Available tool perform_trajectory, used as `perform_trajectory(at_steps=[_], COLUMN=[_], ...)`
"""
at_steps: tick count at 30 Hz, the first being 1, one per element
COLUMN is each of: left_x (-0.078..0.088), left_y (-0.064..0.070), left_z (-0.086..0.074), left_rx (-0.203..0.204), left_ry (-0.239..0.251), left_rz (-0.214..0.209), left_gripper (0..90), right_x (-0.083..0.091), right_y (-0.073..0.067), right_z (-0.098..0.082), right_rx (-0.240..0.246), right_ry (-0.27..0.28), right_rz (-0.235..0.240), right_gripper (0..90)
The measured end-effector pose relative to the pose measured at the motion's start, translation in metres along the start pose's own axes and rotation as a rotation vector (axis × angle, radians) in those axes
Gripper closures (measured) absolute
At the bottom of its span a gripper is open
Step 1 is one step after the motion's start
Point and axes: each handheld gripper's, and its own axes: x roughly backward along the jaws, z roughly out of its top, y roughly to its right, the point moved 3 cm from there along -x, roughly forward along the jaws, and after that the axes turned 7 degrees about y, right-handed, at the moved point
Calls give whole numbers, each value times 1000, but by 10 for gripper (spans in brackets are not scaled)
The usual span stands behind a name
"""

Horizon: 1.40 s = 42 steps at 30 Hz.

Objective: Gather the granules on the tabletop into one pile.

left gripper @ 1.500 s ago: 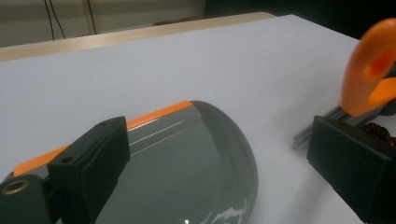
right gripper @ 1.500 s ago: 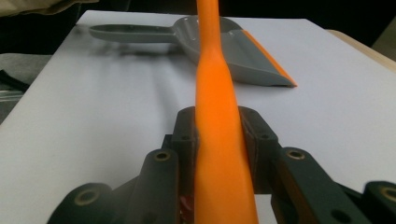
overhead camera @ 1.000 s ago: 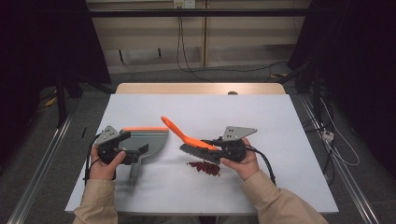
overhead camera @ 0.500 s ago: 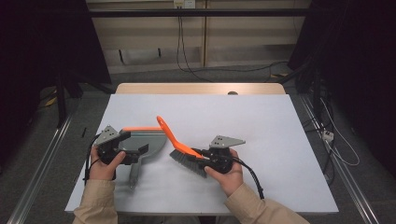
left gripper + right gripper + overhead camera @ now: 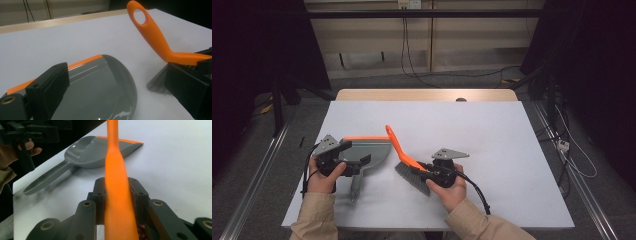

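brush bristles hidden beneath the right gripper jaws.

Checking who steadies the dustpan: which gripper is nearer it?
Left. The left gripper is on the dustpan; the right gripper holds the brush just beside it.

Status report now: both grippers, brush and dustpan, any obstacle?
Right gripper shut on brush. Left gripper at dustpan, grip unclear. Bristles beside pan mouth. Nothing between them.
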Motion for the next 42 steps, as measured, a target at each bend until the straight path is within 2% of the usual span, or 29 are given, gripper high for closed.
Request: perform_trajectory(at_steps=[8,21,28,34,36,38,42], left_x=[0,0,-1,-1,-1,-1,0], left_y=[2,4,5,4,4,4,3], left_z=[0,1,1,2,2,2,1], left_rx=[-8,-18,-18,-18,-17,-18,-16], left_ry=[-2,-4,-4,-4,-5,-4,-3], left_rz=[-3,-5,-5,-4,-5,-6,-4], left_gripper=[58,58,58,58,58,58,58], right_x=[22,35,38,40,41,43,49], right_y=[15,22,24,25,24,22,27], right_z=[-3,-4,-4,-1,4,11,31], right_rx=[-51,-81,-94,-111,-126,-121,-86], right_ry=[10,15,17,18,29,52,102], right_rz=[-79,-112,-115,-93,-69,-52,-36], right_gripper=[713,713,714,714,713,713,713])
